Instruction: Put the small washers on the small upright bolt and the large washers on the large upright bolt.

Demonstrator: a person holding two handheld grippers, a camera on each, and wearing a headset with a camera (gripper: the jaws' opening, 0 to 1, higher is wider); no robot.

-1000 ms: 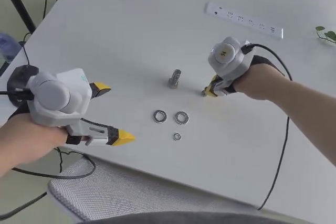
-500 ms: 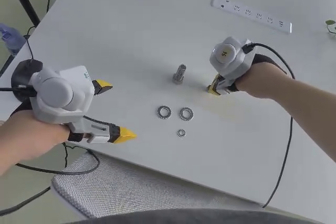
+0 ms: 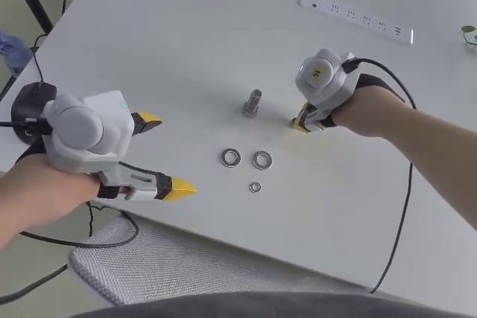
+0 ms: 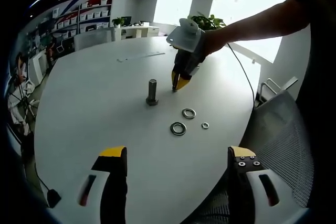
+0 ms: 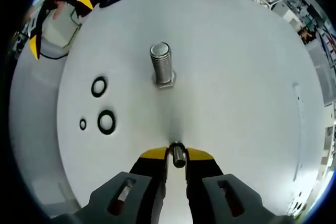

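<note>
A large silver bolt point(image 3: 252, 102) point(image 5: 161, 65) stands upright mid-table. Just right of it my right gripper point(image 3: 302, 124) point(image 5: 178, 157) points down at the table, shut on a small bolt point(image 5: 178, 155) held upright between its yellow tips. Two large washers point(image 3: 230, 157) point(image 3: 261, 159) lie flat in front of the large bolt, with one small washer point(image 3: 256, 187) nearer the table edge. My left gripper point(image 3: 165, 154) point(image 4: 177, 153) hovers open at the near left, nothing between its jaws. In its view the right gripper point(image 4: 181, 82) stands beside the large bolt point(image 4: 152, 92).
A white power strip point(image 3: 355, 14) lies at the far right of the white table point(image 3: 186, 35). A grey mesh chair point(image 3: 186, 266) sits below the near edge. A black cable point(image 3: 406, 199) trails from the right gripper across the table.
The head camera has shifted a little. Both grippers, the bolts and the washers keep their places.
</note>
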